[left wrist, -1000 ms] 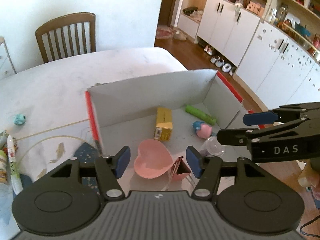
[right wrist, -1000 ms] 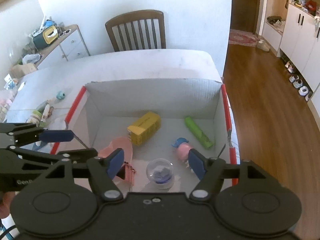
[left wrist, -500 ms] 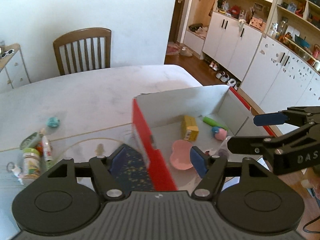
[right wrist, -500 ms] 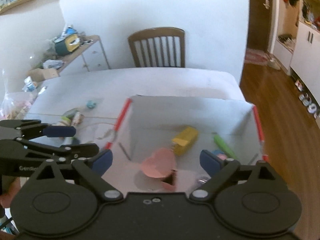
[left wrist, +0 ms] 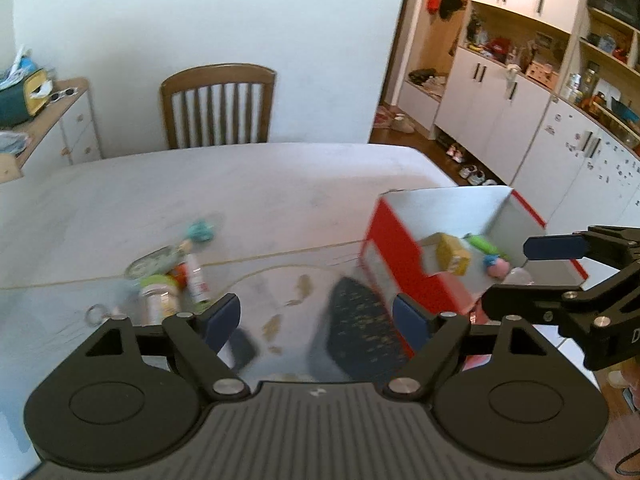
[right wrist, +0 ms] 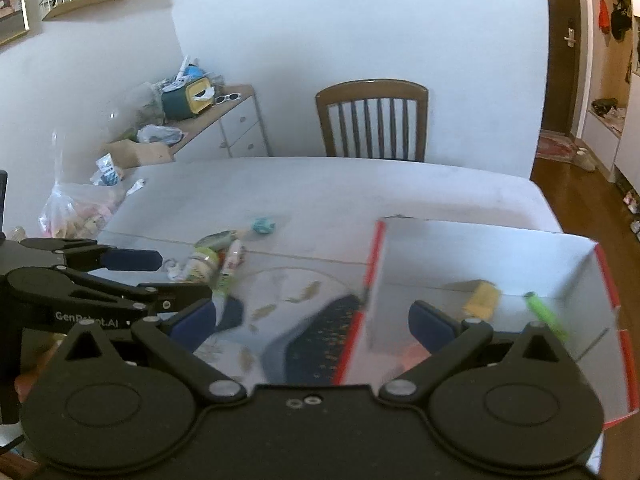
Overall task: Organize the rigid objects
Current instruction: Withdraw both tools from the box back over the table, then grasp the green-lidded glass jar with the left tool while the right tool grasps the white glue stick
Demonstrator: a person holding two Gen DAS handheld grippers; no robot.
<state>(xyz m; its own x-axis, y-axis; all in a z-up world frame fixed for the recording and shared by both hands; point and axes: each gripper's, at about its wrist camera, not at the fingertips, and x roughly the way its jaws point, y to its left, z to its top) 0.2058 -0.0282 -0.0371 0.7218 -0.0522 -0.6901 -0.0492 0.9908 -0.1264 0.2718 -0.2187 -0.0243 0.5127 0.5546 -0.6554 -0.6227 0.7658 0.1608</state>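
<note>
A white cardboard box with red sides (left wrist: 394, 246) (right wrist: 372, 268) stands on the table at the right. It holds a yellow carton (left wrist: 452, 258) (right wrist: 482, 300), a green marker (left wrist: 482, 243) (right wrist: 546, 314) and a pink toy (left wrist: 496, 266). Loose items lie left of it: a jar (left wrist: 160, 298) (right wrist: 200, 267), a tube (left wrist: 196, 280), a teal ball (left wrist: 202, 230) (right wrist: 262, 225). My left gripper (left wrist: 316, 316) (right wrist: 160, 276) hovers over the patterned mat, jaws opening, nothing between them. My right gripper (right wrist: 314, 320) (left wrist: 520, 274) hangs at the box's near left corner, jaws opening wide and empty.
A wooden chair (left wrist: 218, 106) stands behind the white table (left wrist: 240, 184). A cluttered sideboard (right wrist: 216, 120) and a plastic bag (right wrist: 76, 212) are at the far left. White cabinets (left wrist: 520, 120) line the right wall. A dark blue patterned mat (left wrist: 360, 328) lies beside the box.
Both grippers have swung left, from over the box's inside to the mat beside it, bringing the loose items into view. Both sets of jaws have opened wider.
</note>
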